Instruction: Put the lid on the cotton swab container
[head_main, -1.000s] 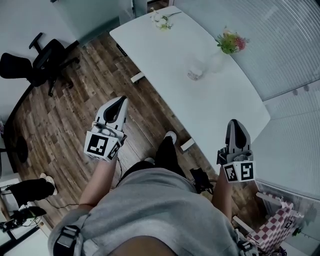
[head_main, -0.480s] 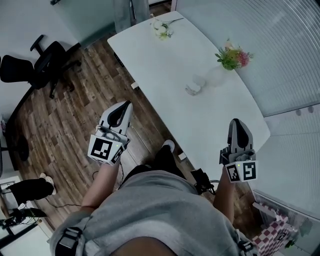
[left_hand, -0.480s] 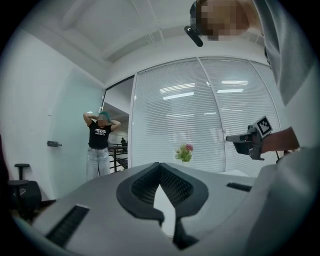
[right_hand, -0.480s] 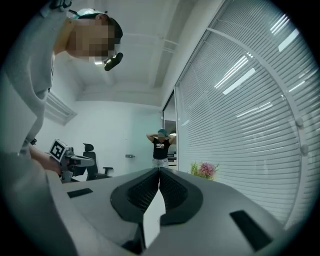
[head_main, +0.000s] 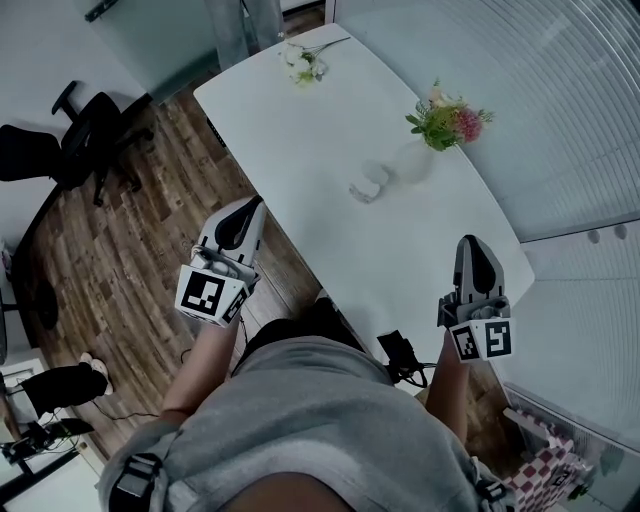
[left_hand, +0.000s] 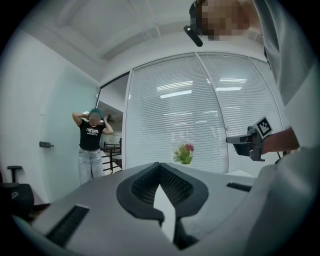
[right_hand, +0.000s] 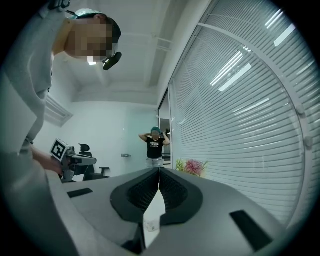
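The table (head_main: 320, 120) held the container (head_main: 370, 182) near its middle, just beside the vase (head_main: 412, 162) and well apart from both grippers. The left gripper (head_main: 248, 208) and the right gripper (head_main: 470, 246) each had the jaws pressed together, with nothing between them. The container was probably light, thin, clear plastic, a little slippery, so the lid should be taken gently by its rim. It was too small to tell the lid from the body.

Head view steeply down, both gripper views level, sharing flowers (head_main: 445, 118)
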